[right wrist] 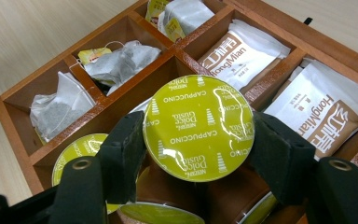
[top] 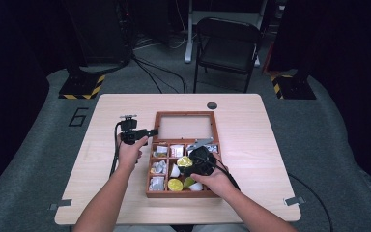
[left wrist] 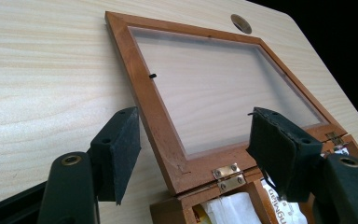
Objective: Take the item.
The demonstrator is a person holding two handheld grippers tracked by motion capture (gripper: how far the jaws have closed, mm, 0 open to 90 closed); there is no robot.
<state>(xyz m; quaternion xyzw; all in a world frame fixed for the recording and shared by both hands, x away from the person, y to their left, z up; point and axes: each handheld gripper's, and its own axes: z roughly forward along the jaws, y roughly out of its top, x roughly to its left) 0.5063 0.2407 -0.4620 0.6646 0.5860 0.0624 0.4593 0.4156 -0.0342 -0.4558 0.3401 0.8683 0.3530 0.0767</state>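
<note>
A wooden box (top: 148, 180) stands on the table with its glazed lid (top: 186, 126) laid flat behind it. Its compartments hold tea bags (right wrist: 121, 60), HongMian sachets (right wrist: 233, 53) and yellow-green capsules (top: 175, 184). My right gripper (right wrist: 198, 140) hovers over the box's middle compartments, shut on a Cappuccino capsule (right wrist: 199, 127) whose foil top faces the camera; both pads press its rim. My left gripper (left wrist: 196, 151) is open, level with the lid's left frame (left wrist: 156, 126) near a brass hinge (left wrist: 227, 176), with the jaws to either side of that corner and not touching it. In the high view the left gripper (top: 152, 131) is at the lid's left edge.
A black folding chair (top: 227, 43) stands beyond the table's far edge. A dark round grommet (top: 212, 105) is set in the tabletop behind the lid. More capsules (right wrist: 77, 151) lie in the compartment under the held one. Bare tabletop (top: 111, 111) stretches left and right of the box.
</note>
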